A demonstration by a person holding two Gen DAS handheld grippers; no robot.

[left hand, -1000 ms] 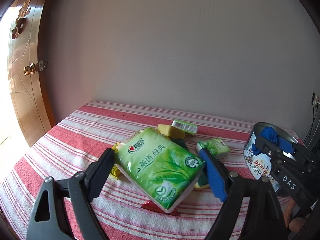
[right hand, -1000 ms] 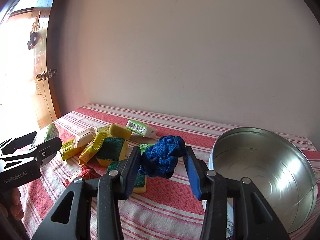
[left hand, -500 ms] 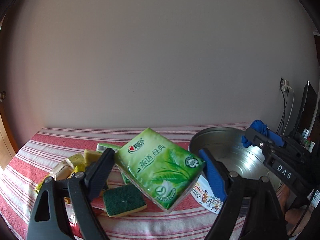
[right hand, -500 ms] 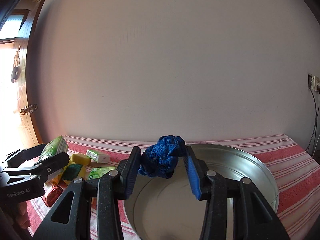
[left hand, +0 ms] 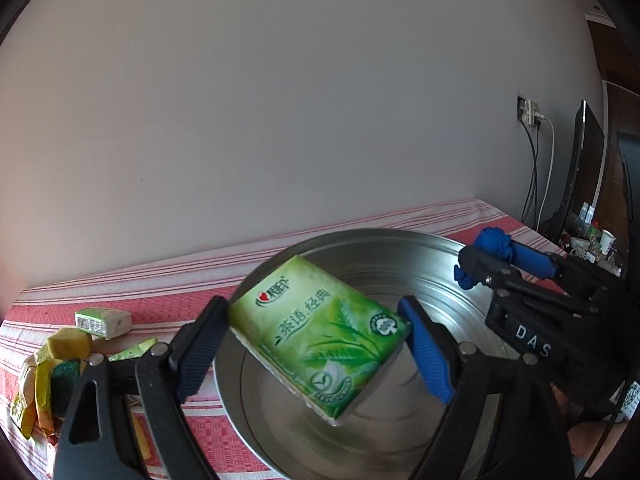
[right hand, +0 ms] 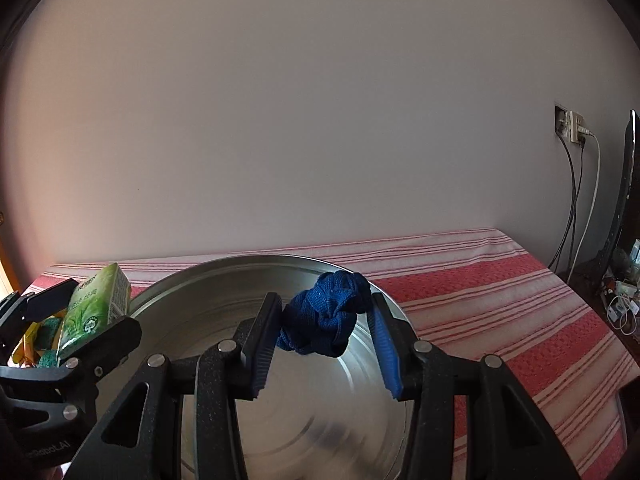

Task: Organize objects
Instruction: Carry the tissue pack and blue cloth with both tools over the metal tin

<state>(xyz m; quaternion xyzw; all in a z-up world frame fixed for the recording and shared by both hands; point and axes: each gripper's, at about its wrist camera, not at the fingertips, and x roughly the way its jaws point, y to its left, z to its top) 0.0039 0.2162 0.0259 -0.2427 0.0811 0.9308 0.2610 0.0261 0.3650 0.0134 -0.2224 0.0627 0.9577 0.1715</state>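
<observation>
My left gripper [left hand: 316, 344] is shut on a green tissue pack [left hand: 320, 336] and holds it tilted above the round silver tin [left hand: 400, 248]. My right gripper [right hand: 326, 334] is shut on a bunched blue cloth [right hand: 324, 318] and holds it over the same tin [right hand: 224, 308]. The right gripper with the cloth [left hand: 496, 244] shows at the tin's right rim in the left wrist view. The left gripper with the tissue pack [right hand: 94, 312] shows at the tin's left rim in the right wrist view.
Yellow and green sponges [left hand: 60, 364] and small green packets [left hand: 102, 322] lie on the red striped tablecloth [left hand: 160, 300] left of the tin. A wall stands behind the table. A wall socket with cables [right hand: 572, 128] and a monitor are at the right.
Both grippers have swung right from the pile of objects to over the silver tin, each still holding its load. The door has left the view.
</observation>
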